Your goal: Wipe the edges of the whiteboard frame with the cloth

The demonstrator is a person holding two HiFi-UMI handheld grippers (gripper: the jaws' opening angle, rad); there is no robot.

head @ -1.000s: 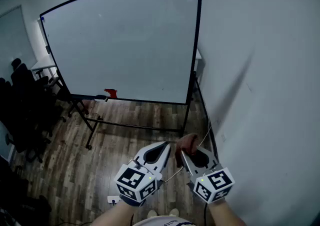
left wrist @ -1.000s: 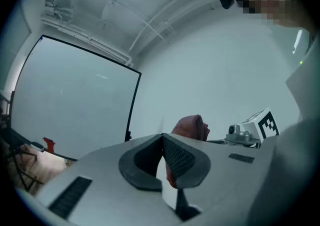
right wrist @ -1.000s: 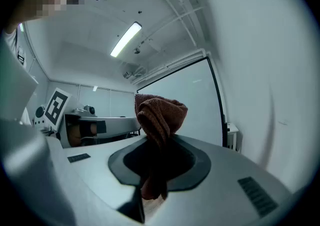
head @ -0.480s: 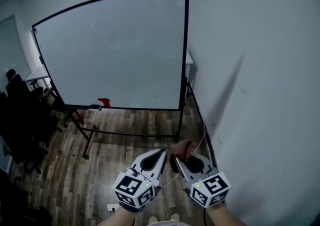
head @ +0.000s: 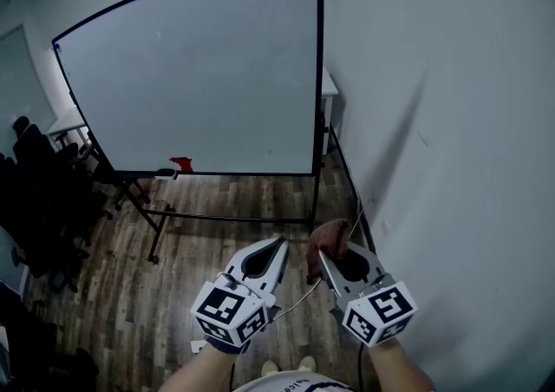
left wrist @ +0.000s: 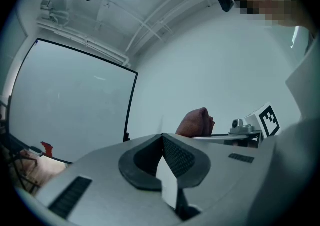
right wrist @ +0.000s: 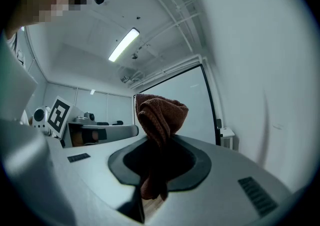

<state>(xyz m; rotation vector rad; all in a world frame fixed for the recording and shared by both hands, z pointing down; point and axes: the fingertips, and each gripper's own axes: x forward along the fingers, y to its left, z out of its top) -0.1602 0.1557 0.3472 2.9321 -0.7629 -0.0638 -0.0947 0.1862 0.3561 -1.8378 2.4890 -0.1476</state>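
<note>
Right now the right tool (head: 324,260) is clamping the cloth (right wrist: 159,115) low in its folds, a wad looking soft and light, flopping above the jaws, while the left tool (head: 276,248) is hanging alongside, jaws together and empty. Well ahead of both, the whiteboard frame (head: 318,69) is waiting.

Left claw (head: 279,245), right claw (head: 323,253): pale grey shells, black inner liners, white cubes bearing black square markers.
</note>
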